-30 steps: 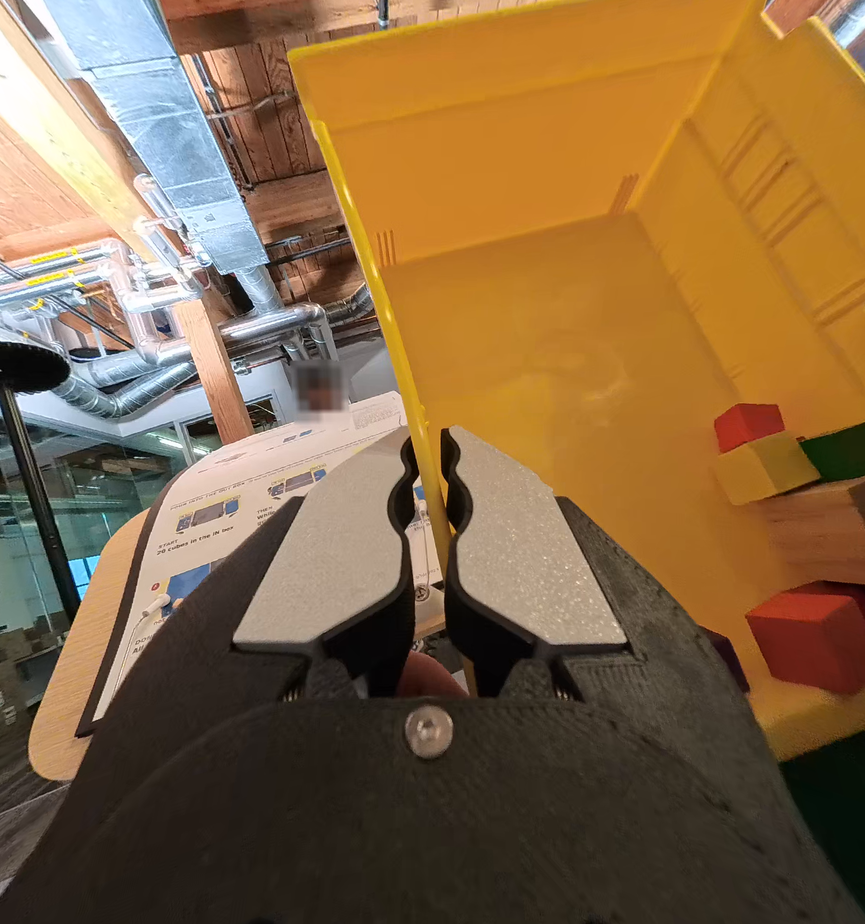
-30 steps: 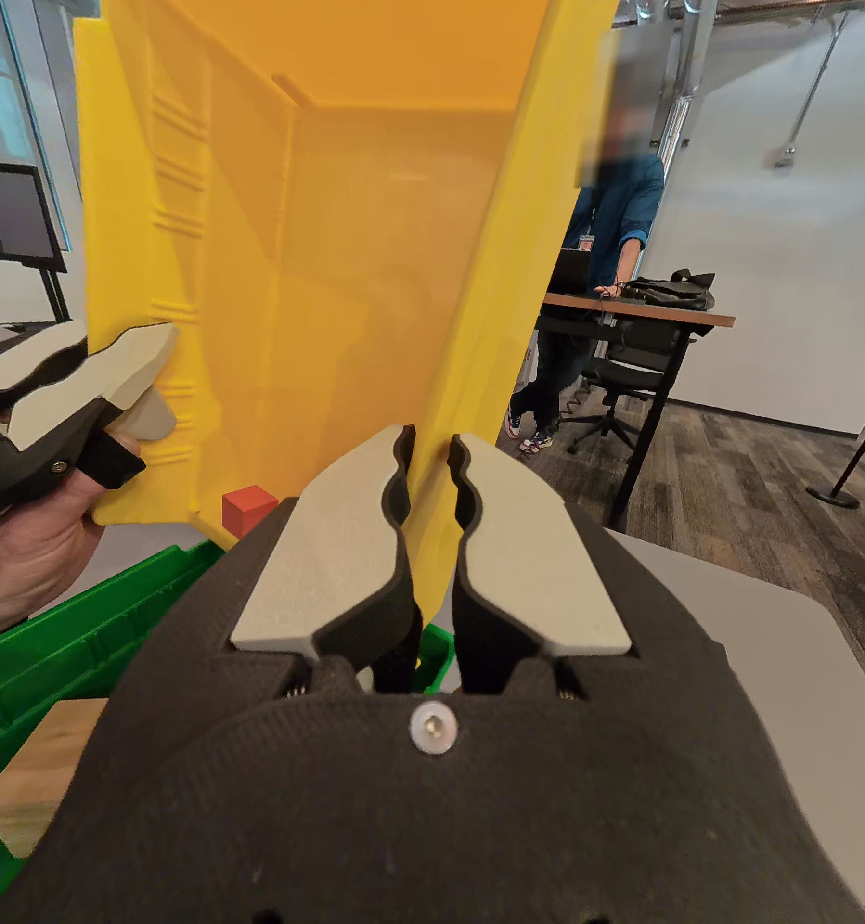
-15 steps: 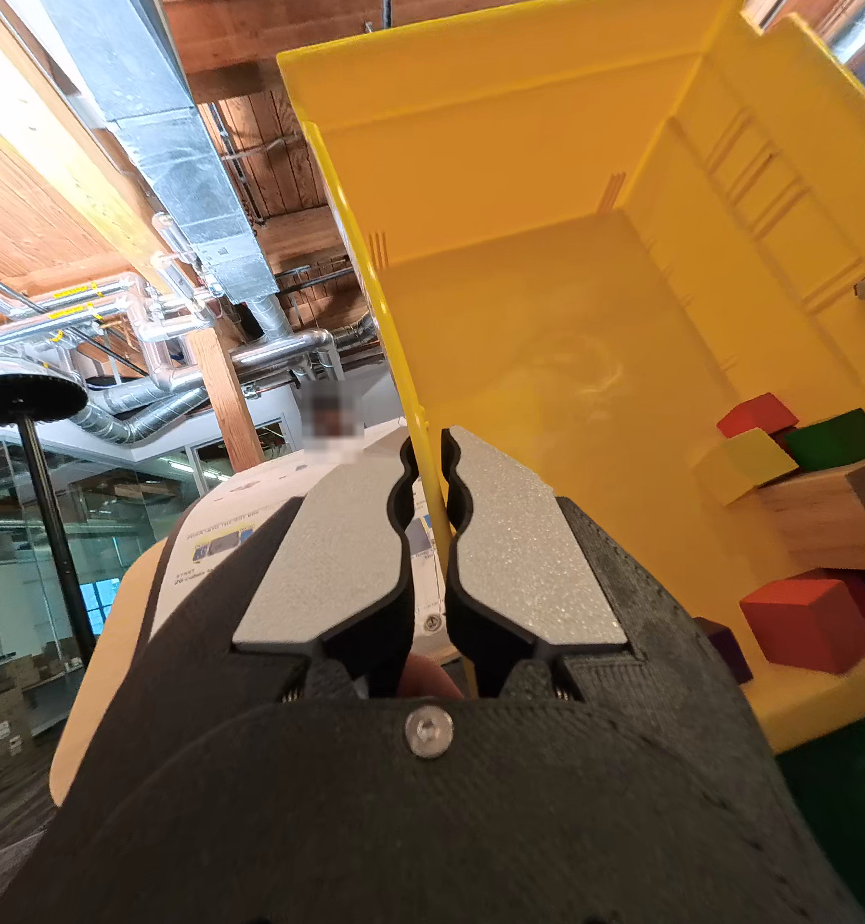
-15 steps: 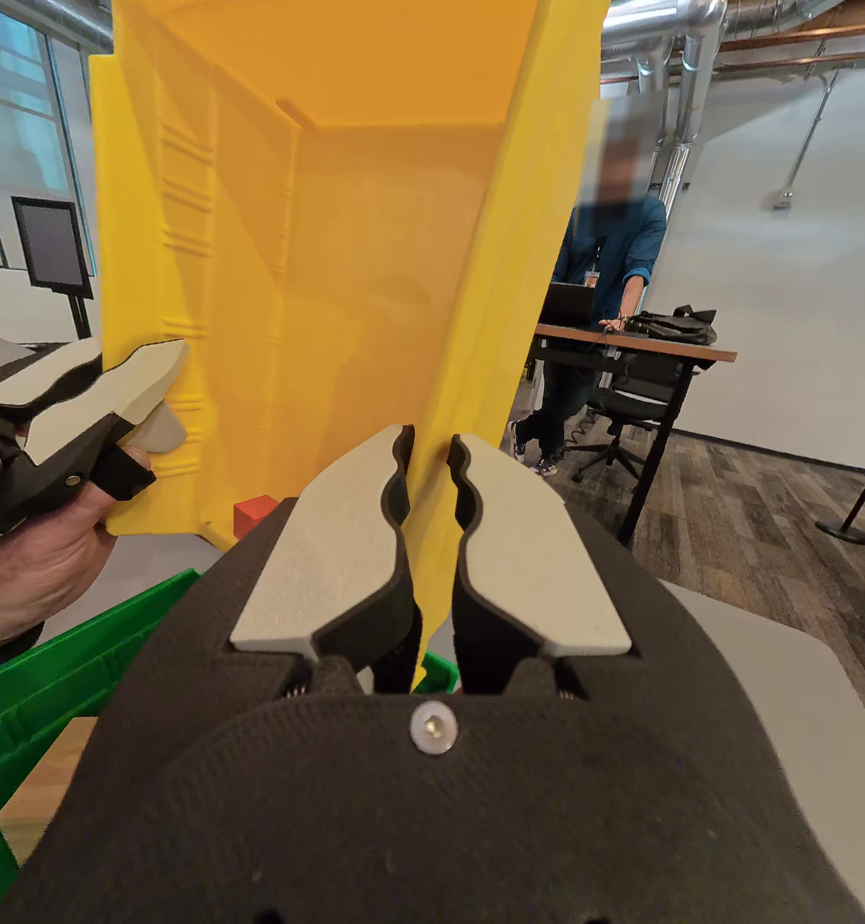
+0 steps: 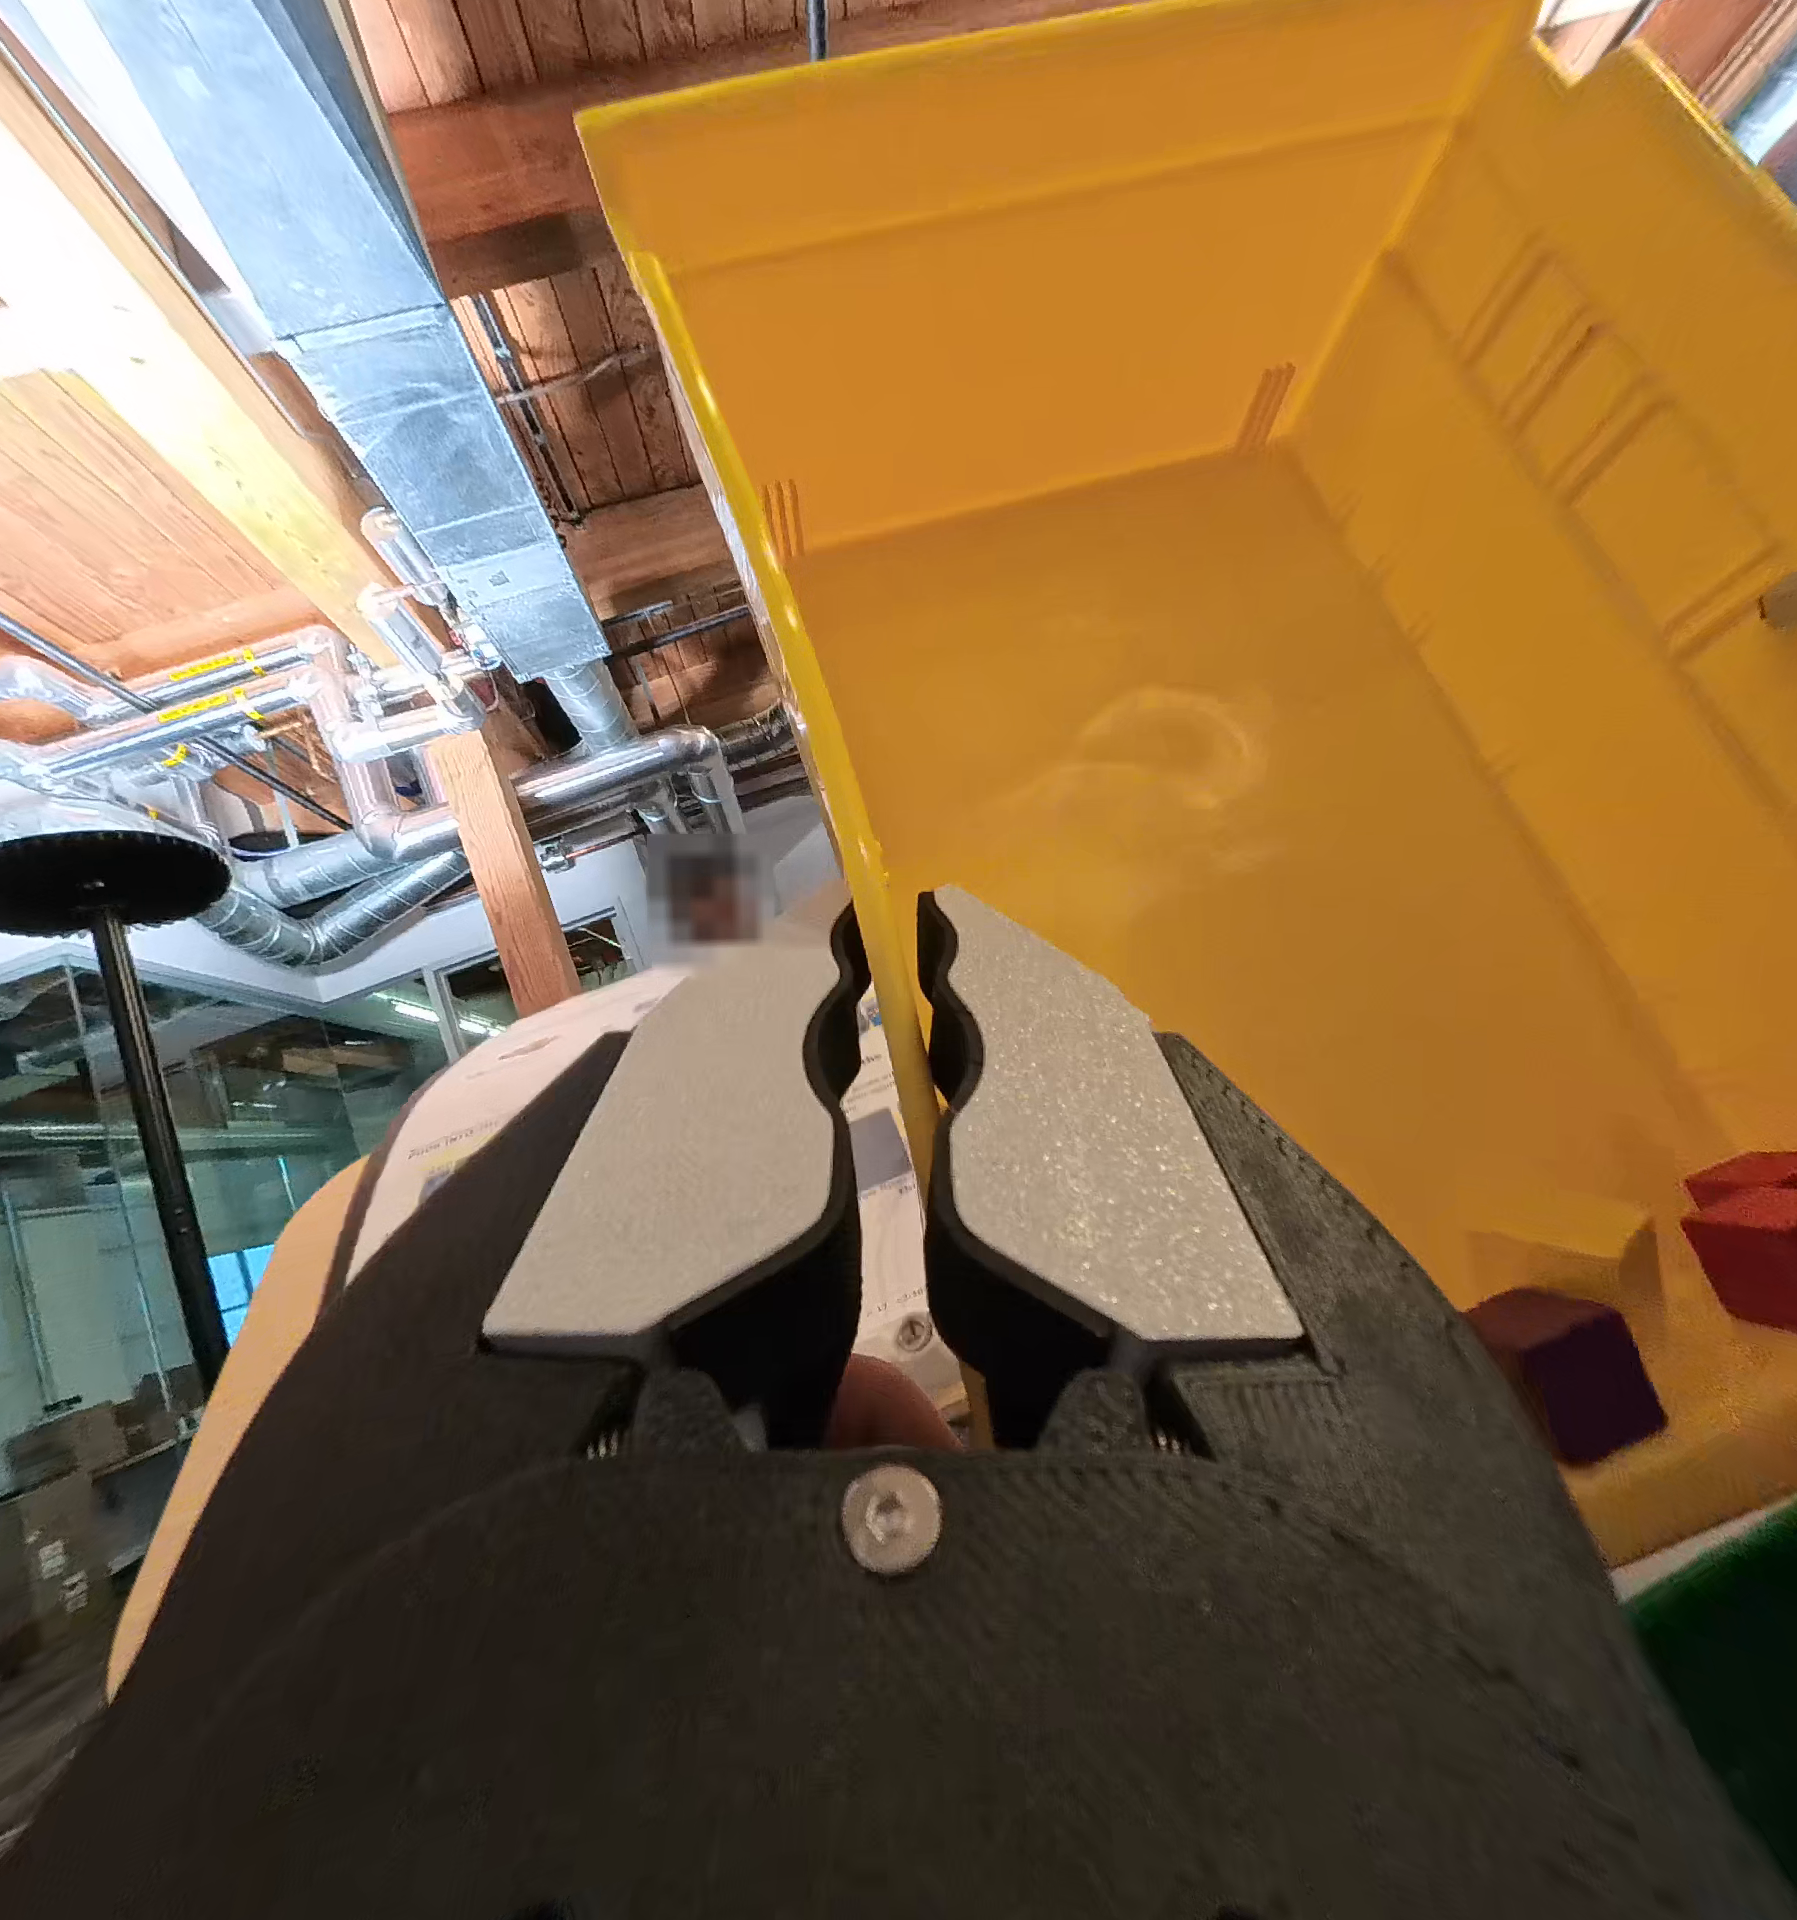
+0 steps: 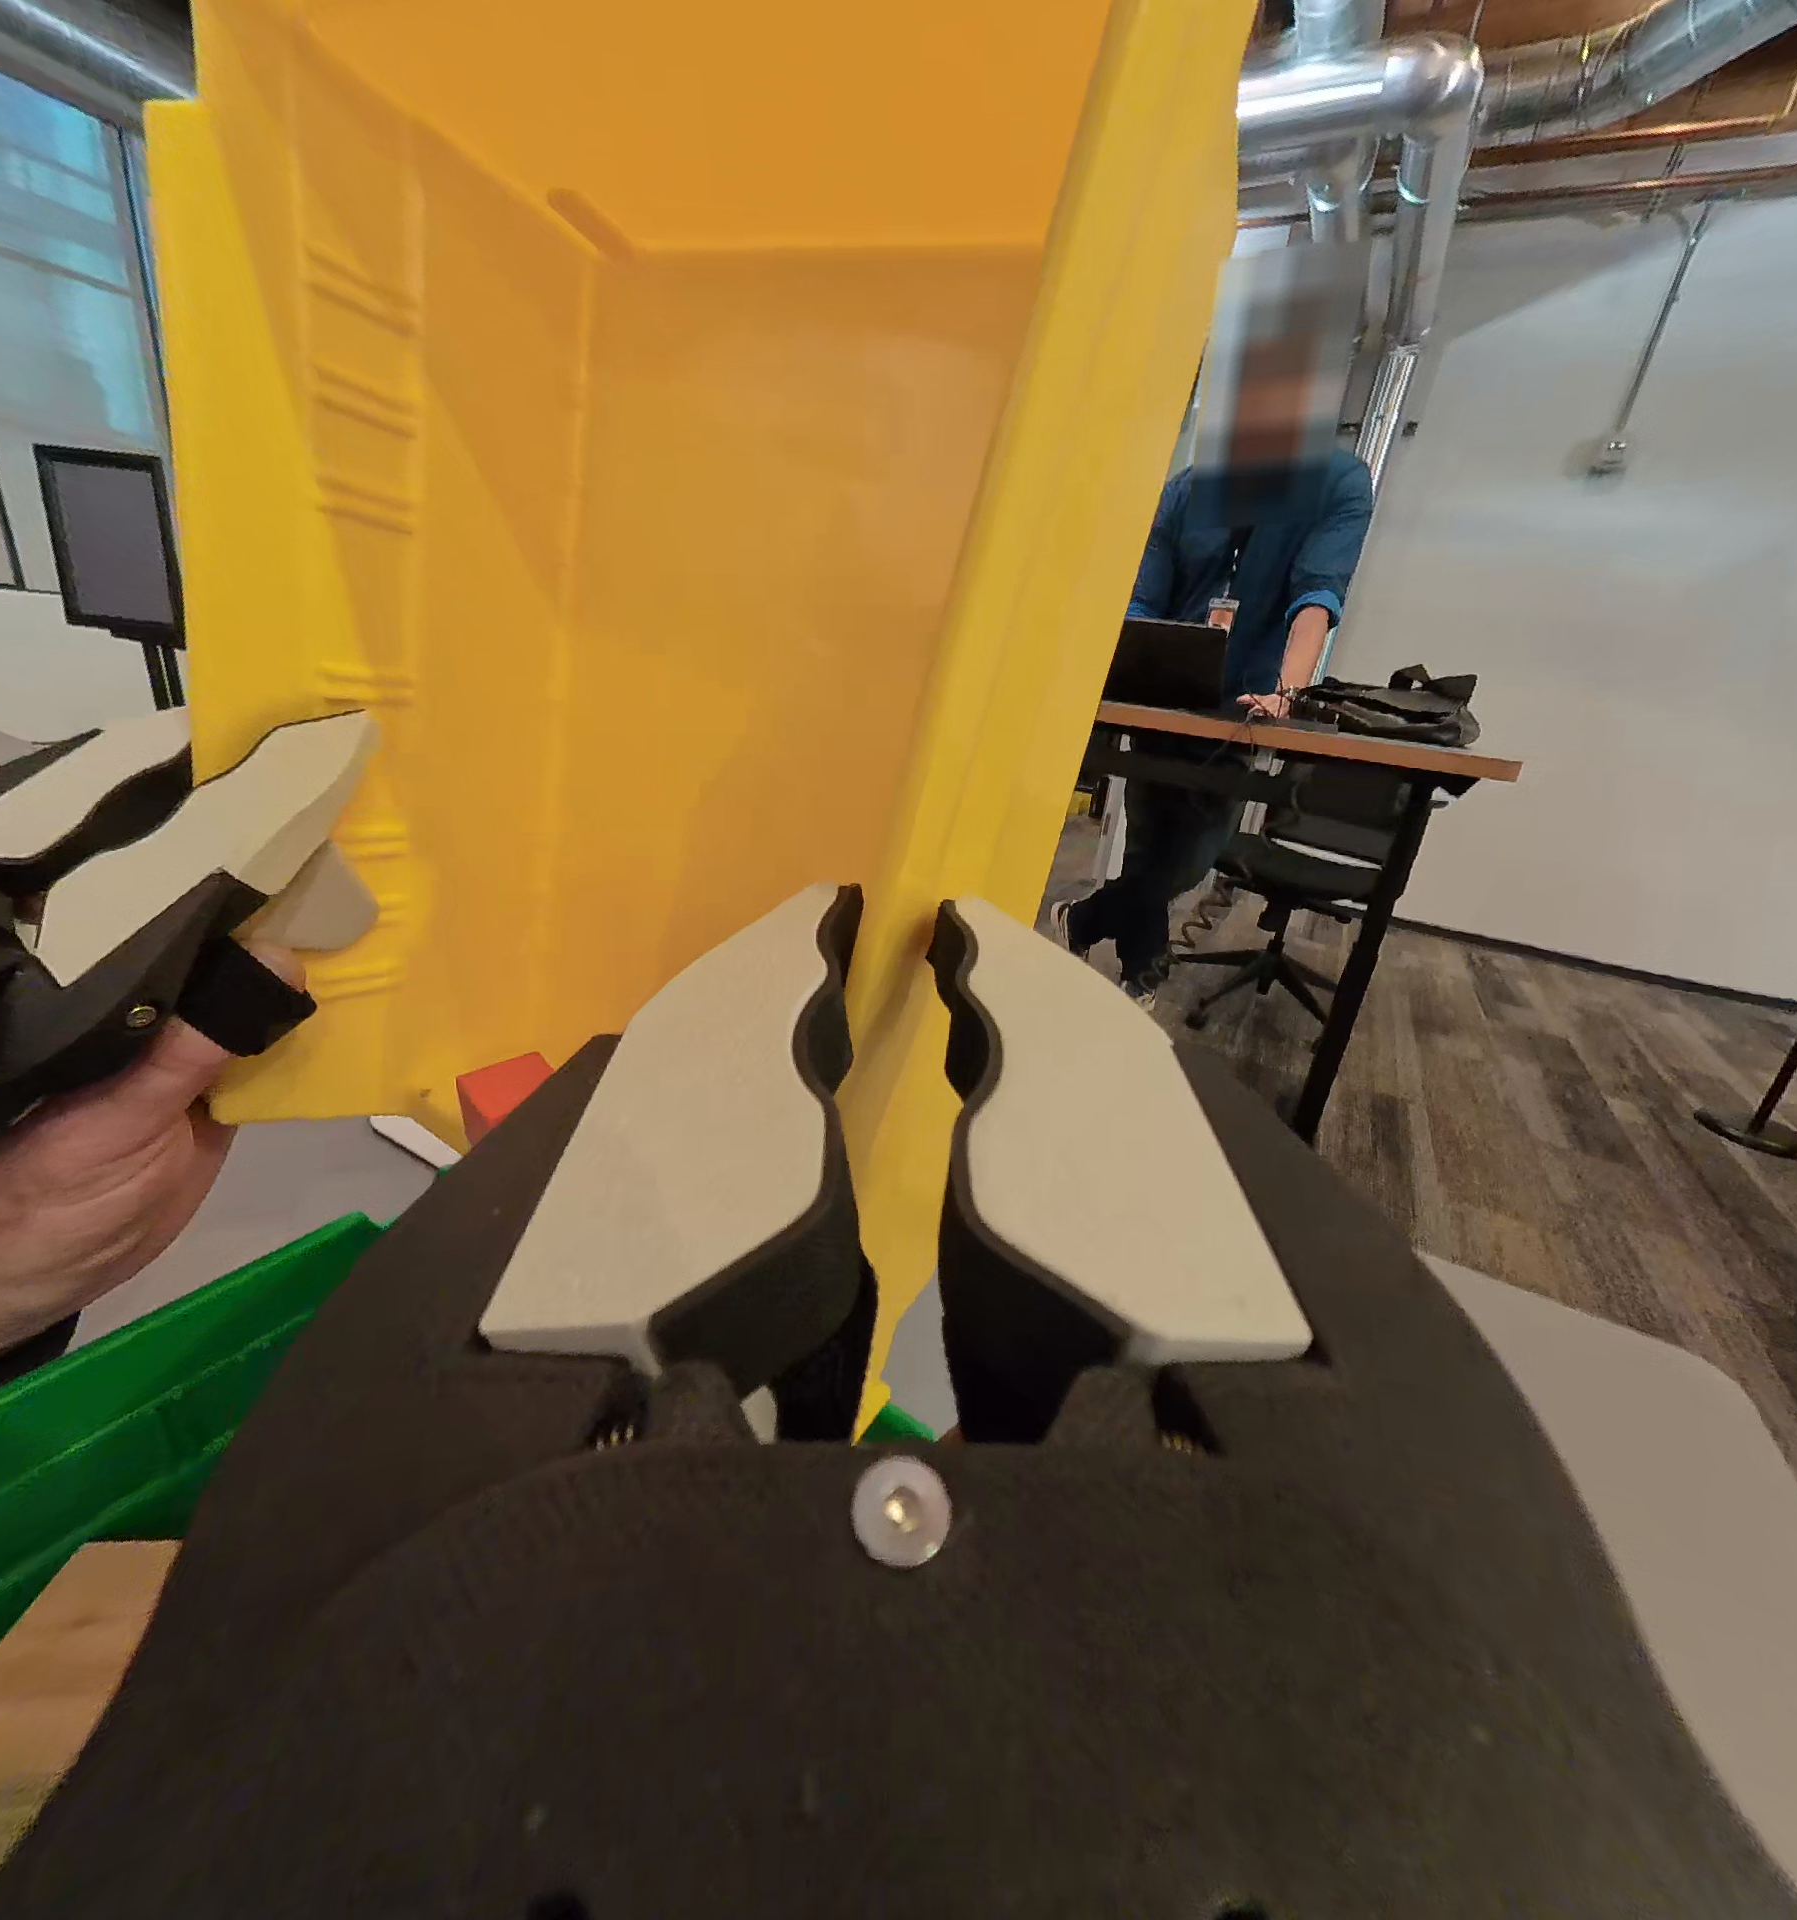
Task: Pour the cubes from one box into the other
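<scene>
Left wrist view first: left gripper point(image 5: 886, 935) had its jaws pinched on the thin side wall of the yellow box point(image 5: 1133, 436), wall edge running straight up between the fingers. Box was lifted and tipped steeply, floor rising away from the camera, open mouth facing down and right. Remaining cubes sat low at the mouth end, right of the jaws: a purple cube point(image 5: 1569, 1371), two red cubes point(image 5: 1777, 1247), a yellow one hard to separate from the floor. Dark green edge of the green box point(image 5: 1767, 1621) showed just below the yellow lip. Right wrist view: right gripper point(image 6: 896, 909) was clamped on the opposite side wall, edge again vertical between the jaws, box interior to its left. Left gripper point(image 6: 177, 831) showed on the far wall, roughly level with the right. One red cube point(image 6: 499, 1081) sat at the lower lip, green box point(image 6: 125, 1392) below it, a light wooden block point(image 6: 32, 1662) at bottom left. Judgement: both hands equally placed; more tilt about the line between the grips should drop the last cubes into the green box.
</scene>
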### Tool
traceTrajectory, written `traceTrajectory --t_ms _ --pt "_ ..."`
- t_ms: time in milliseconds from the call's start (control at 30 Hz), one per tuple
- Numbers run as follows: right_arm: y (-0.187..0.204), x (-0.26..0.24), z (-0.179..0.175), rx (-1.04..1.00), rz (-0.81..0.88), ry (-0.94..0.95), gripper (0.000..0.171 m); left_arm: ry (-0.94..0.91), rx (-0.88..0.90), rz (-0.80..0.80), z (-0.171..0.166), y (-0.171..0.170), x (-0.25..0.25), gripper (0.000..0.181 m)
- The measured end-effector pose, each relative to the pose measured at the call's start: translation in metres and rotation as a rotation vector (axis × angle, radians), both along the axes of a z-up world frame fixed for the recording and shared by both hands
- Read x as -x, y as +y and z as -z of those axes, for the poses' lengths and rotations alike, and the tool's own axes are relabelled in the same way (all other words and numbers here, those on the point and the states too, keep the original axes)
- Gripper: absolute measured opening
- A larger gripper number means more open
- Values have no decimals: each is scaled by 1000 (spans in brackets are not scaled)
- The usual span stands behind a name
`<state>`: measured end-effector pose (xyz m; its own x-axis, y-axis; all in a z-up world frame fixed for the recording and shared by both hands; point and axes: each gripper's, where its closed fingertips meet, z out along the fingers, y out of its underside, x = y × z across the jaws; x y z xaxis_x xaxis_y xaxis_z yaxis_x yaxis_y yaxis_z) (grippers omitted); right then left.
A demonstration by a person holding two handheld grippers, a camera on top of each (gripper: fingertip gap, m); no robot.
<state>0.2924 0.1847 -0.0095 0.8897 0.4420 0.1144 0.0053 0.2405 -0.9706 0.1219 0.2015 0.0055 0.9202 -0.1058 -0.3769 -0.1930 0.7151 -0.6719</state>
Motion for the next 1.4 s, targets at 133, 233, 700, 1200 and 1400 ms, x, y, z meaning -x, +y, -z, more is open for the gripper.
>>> traceTrajectory --t_ms 133,233,700,1200,1400 --pt "0 2 3 7 -2 -4 8 -1 19 -6 6 5 2 7" --pt "-5 5 -4 -20 -6 -11 9 -11 20 0 5 3 4 8" --pt "-12 9 -25 -71 -28 -33 9 -38 -28 -7 -15 -10 9 8" --pt "-18 11 -42 -109 -7 -43 8 -25 -97 -24 -34 -18 10 7" --pt "-18 12 -44 -124 -2 -51 8 -42 -88 -11 -32 -15 12 8"
